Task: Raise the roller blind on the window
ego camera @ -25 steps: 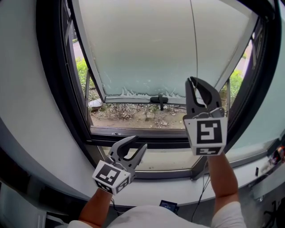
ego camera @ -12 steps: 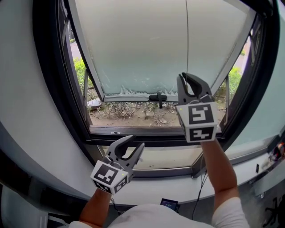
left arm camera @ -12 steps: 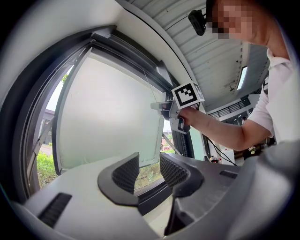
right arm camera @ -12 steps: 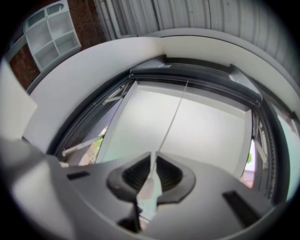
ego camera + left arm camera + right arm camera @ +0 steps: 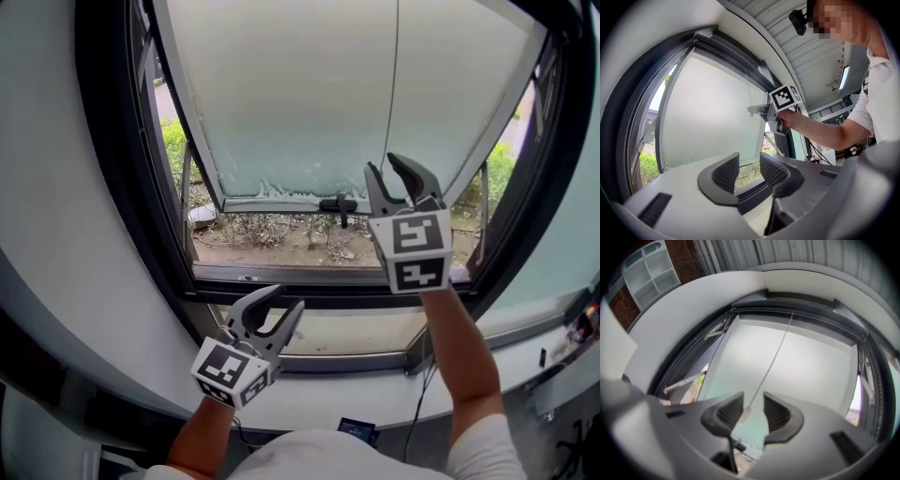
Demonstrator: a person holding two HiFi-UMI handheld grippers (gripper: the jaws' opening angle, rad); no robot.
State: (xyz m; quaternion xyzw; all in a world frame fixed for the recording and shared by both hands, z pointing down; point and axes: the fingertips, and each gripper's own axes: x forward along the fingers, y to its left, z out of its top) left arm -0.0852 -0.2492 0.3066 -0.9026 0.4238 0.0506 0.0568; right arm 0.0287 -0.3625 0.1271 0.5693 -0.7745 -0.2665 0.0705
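A pale roller blind (image 5: 309, 94) covers the window down to a bar with a dark handle (image 5: 337, 204). Its thin pull cord (image 5: 394, 84) hangs in front of it. My right gripper (image 5: 398, 173) is raised at the cord's lower end, and its jaws have just been opening. In the right gripper view the cord (image 5: 773, 357) runs down to a small end piece (image 5: 745, 414), which hangs loose between the open right gripper's (image 5: 753, 399) pads. My left gripper (image 5: 272, 305) waits open and empty lower left, above the sill, and the left gripper (image 5: 749, 161) holds nothing in its own view.
A thick black window frame (image 5: 122, 206) curves round the opening. Below it runs a white sill (image 5: 375, 398) with a dark cable (image 5: 422, 403) and a small dark device (image 5: 354, 431). Soil and plants (image 5: 281, 239) show outside under the blind.
The right gripper has shifted left and slightly down, and its jaws have gone from shut on the cord to open, leaving the cord free between them. The left gripper has stayed put.
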